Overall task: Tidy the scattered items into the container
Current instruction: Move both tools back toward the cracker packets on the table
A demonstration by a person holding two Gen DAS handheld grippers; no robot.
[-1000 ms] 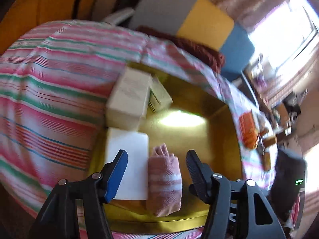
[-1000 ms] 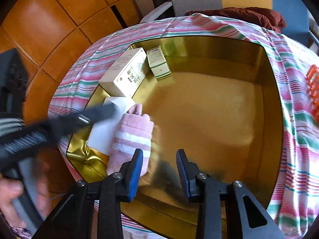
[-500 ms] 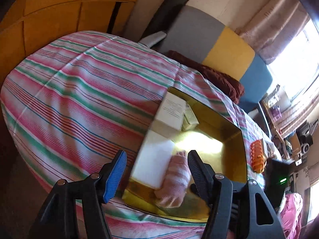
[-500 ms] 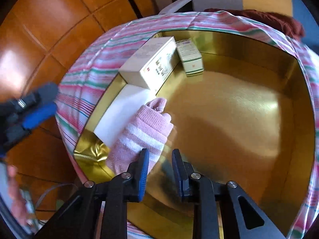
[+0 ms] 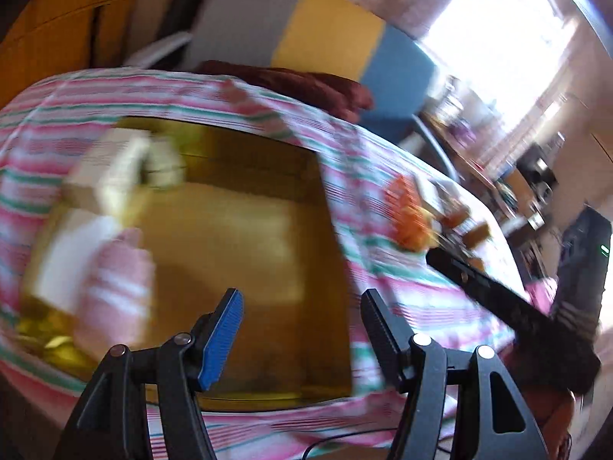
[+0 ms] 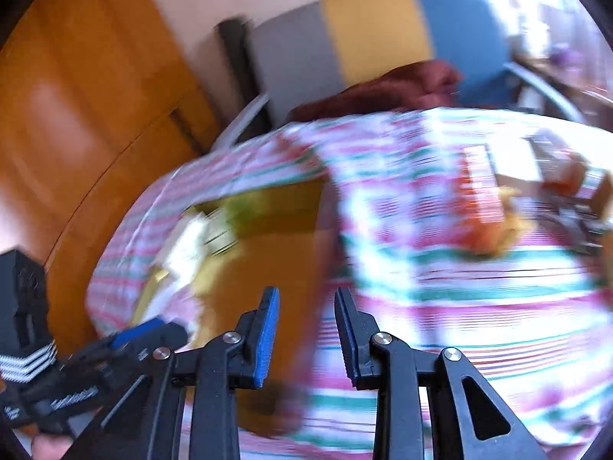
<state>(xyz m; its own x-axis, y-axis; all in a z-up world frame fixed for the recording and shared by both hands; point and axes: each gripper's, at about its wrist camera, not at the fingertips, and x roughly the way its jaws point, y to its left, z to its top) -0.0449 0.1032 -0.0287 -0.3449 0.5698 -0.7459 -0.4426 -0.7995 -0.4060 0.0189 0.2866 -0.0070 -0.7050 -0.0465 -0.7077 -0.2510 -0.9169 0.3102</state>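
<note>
A gold tray [image 5: 268,383] lies on the striped cloth [image 5: 402,299]. In it, at the left, are a pink striped sock roll [image 5: 115,291], a white flat box [image 5: 65,260] and two pale boxes [image 5: 115,168]. My left gripper [image 5: 300,326] is open and empty above the tray's near edge. My right gripper [image 6: 306,329] is open and empty, over the tray's right edge [image 6: 322,268]. An orange item [image 5: 406,211] and small brown items [image 5: 475,234] lie on the cloth right of the tray. Both views are motion-blurred.
A grey, yellow and blue sofa back [image 5: 306,38] with a dark red cloth [image 5: 291,80] stands behind the table. Orange wooden panels [image 6: 76,115] are at the left. The right gripper's black arm [image 5: 509,306] crosses the left wrist view.
Both grippers have swung to the right, away from the sock roll. The right gripper's jaws have opened wider. The orange and brown items have come into both views.
</note>
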